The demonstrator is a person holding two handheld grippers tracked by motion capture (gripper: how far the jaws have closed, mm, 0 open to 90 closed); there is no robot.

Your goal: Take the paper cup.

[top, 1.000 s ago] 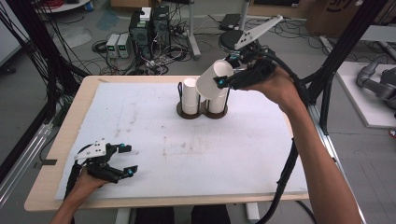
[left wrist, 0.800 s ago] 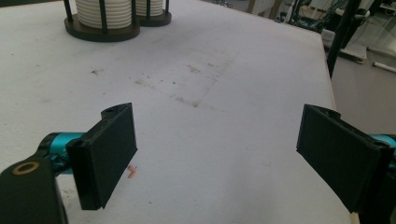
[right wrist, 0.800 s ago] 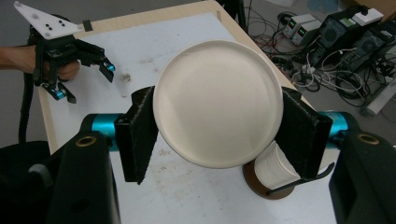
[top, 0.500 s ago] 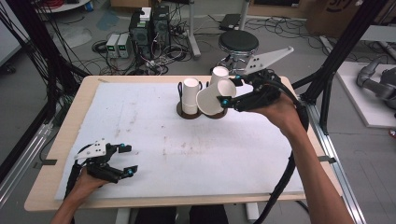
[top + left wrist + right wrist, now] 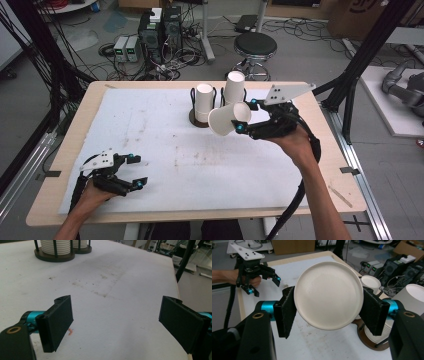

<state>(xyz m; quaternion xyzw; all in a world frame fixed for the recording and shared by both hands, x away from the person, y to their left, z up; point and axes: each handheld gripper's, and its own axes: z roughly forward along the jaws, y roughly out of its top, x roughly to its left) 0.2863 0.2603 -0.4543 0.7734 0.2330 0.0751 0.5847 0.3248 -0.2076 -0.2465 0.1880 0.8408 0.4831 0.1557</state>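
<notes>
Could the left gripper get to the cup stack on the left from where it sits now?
Probably yes. The left gripper rests with fingers apart and nothing between them, and bare white mat lies between it and the left cup stack. The right gripper with its cup hangs beside that stack.

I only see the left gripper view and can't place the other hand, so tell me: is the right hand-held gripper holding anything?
Observer: Yes. The right hand-held gripper is shut on a white paper cup, held on its side.
Operator: Where is it relative to the two stacks?
Observer: Above the table, just in front of the right-hand stack.
Operator: My view cuts off the stack tops. Which way up are the cups?
Observer: Both the right-hand one and the left-hand stack are upside down, bottoms up.
Operator: And where is my gripper?
Observer: The left hand-held gripper is at the table's near left corner, open.
</notes>
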